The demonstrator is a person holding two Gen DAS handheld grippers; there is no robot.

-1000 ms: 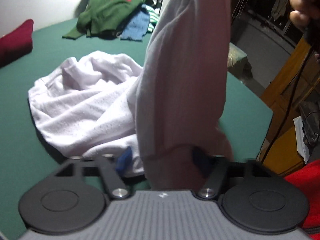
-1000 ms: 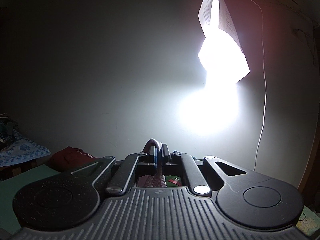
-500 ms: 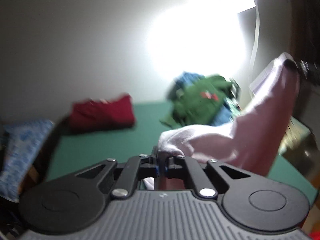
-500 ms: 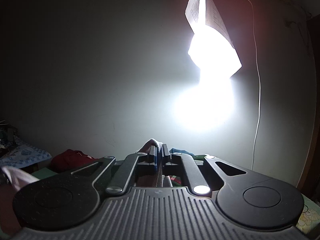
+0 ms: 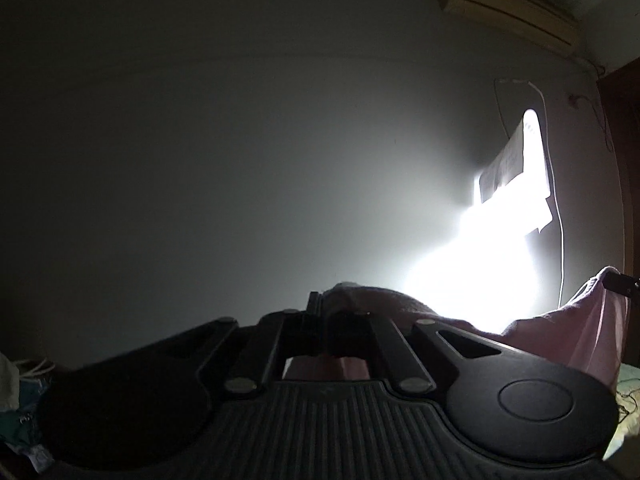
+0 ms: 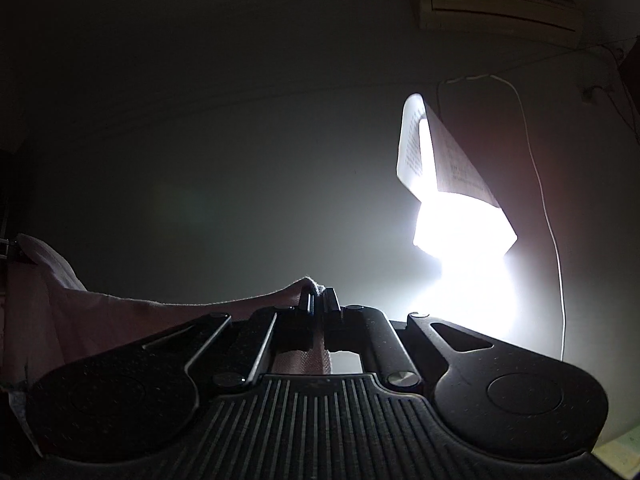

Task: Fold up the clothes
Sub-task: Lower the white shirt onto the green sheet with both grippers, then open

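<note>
No text, label or number can be read anywhere in either wrist view. The sheet of paper point(image 6: 448, 160) folded round the wall lamp point(image 6: 460, 228) carries rows of fine print (dense lines, much too small and washed out by the glare to make out), and the same paper point(image 5: 506, 162) in the left view is no clearer.

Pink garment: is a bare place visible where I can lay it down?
No bare surface shows. Both views face the wall and lamp. The pink garment hangs between the left hand-held gripper and the right hand-held gripper, both shut on it. Only open air lies above it. Bundled cloth crowds the left view's lower-left corner.
</note>
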